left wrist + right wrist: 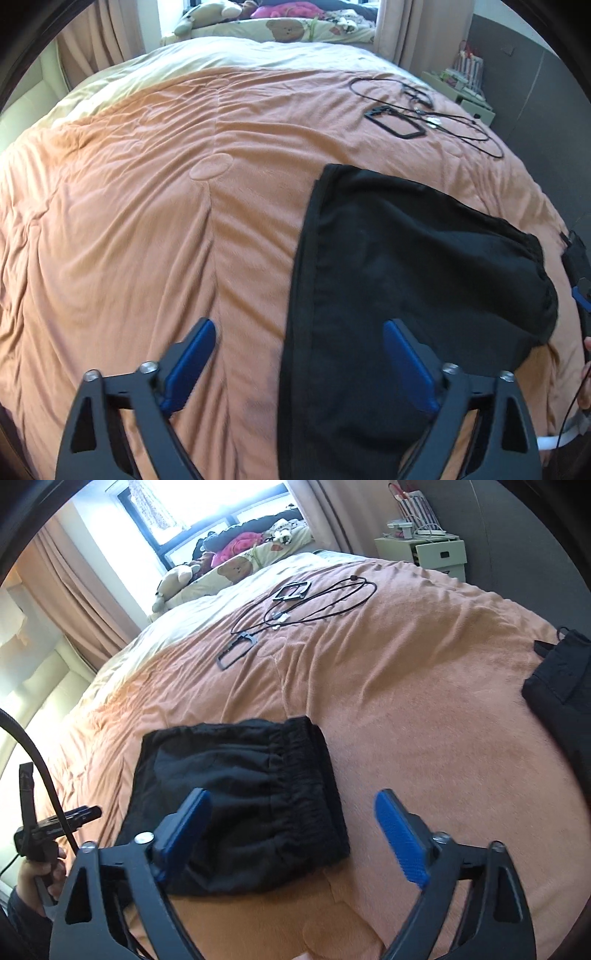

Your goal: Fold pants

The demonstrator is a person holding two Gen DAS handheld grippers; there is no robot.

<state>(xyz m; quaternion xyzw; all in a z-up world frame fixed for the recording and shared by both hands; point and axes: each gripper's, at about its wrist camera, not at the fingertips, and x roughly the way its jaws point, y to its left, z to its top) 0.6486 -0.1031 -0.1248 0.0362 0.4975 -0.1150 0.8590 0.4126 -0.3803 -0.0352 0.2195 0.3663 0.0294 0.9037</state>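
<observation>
Both tools wide open, pants folded on the bed

The left tool [299,354] and right tool [291,823] both gape wide and hold nothing. The black pants [240,794] lie folded under them, near the bed's [424,709] front edge. A low tool could snag the cloth and pull the fold open. The pants' near end is cut off, and another dark cloth [561,679] at the right edge is hard to make out.

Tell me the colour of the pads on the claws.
Blue pads, on black frames; clearest in the right wrist view.
</observation>
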